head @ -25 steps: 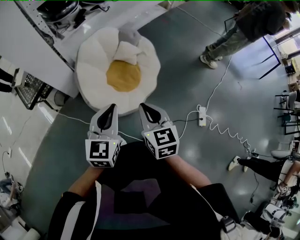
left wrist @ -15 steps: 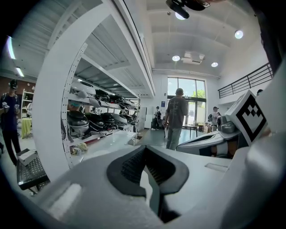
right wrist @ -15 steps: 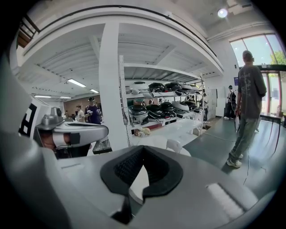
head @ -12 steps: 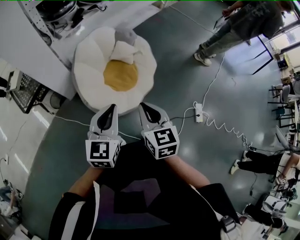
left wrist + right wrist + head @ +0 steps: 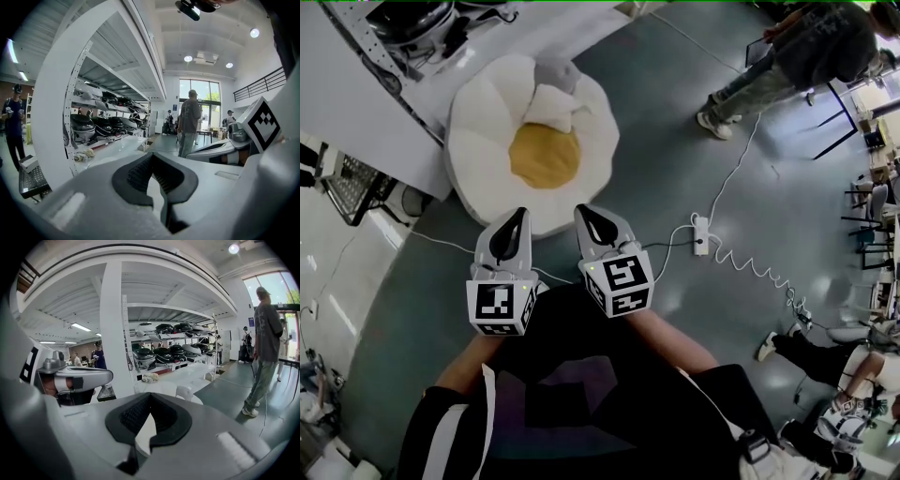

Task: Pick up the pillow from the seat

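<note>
Head view, looking steeply down onto grey floor.

Seat: round floor cushion, white petal-shaped rim, yellow centre pad. It sits against the foot of a white shelf unit.

Pillow: white, lying on the seat at its far side. It overlaps the top edge of the yellow centre and rests on the white rim. Just beyond it and touching it is a grey lump, possibly a second cushion; too small to tell.

Left gripper: over the floor at the seat's near rim, tip pointing toward the seat. Jaws pressed together at the tip and nothing between them, as its own view confirms.

Right gripper: just beside the left one, parallel to it, tip at the seat's near edge. Jaws fully closed, pads meeting, empty.

Both grippers are well apart from the pillow, with the yellow centre between.

Also seen: white power strip on the floor right of the grippers, with a white cable curling away from it. Person standing at upper right. Wire basket at left.
</note>
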A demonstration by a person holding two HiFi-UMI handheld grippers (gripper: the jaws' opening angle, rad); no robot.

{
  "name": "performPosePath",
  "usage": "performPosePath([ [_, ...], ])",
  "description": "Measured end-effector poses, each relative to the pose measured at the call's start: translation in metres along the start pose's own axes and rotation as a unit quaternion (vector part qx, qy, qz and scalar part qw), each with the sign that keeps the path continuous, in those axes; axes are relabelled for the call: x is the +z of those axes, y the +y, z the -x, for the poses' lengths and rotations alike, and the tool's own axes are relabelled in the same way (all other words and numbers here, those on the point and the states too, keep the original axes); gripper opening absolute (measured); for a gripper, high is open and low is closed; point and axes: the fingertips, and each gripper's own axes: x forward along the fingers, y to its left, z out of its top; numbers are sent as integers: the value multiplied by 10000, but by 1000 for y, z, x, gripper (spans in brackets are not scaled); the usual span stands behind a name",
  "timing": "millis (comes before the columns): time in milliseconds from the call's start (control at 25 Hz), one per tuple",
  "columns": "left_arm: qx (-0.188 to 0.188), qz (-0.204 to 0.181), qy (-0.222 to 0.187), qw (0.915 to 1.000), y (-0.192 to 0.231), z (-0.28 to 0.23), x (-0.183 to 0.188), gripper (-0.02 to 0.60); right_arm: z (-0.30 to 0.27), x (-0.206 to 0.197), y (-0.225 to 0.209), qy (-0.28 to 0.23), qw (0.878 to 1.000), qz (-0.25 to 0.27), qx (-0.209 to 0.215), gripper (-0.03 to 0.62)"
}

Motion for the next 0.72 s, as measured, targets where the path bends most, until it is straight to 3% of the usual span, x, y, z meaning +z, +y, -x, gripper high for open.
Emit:
performPosePath([
  [720,953,203,273,9949,-14,-136,25,3,-78,35,-126,294,9943,353,962,2],
])
